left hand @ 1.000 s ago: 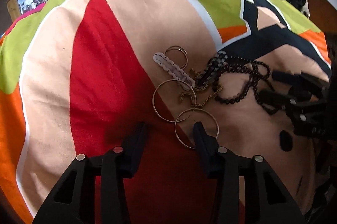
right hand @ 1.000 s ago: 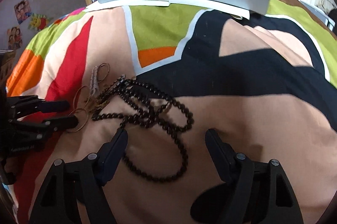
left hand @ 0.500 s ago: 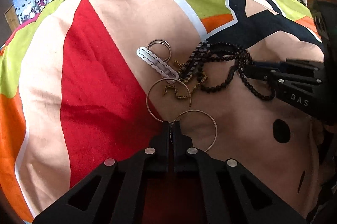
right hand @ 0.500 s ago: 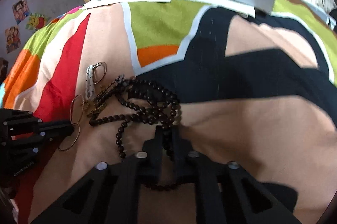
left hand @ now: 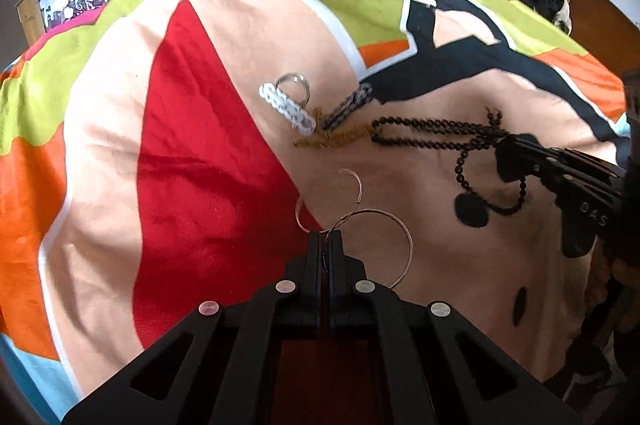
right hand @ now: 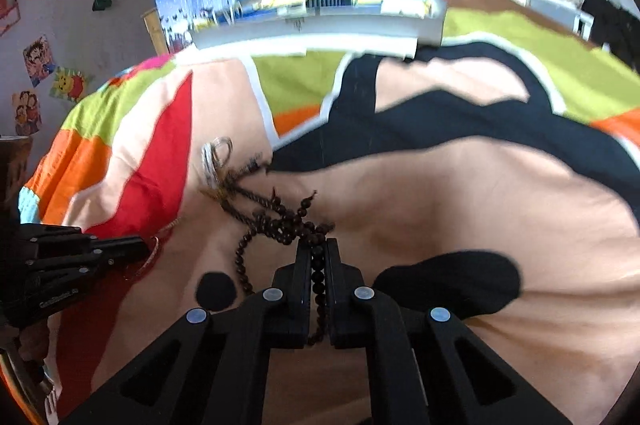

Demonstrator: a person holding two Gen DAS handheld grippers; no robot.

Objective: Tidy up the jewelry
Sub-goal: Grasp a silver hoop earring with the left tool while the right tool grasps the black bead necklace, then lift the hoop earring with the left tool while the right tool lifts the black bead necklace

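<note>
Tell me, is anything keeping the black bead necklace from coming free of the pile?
Yes. The right gripper is shut on the black bead necklace, but the far end of the strand is still caught in the gold chain beside the white link bracelet. Nothing else visibly blocks it.
</note>
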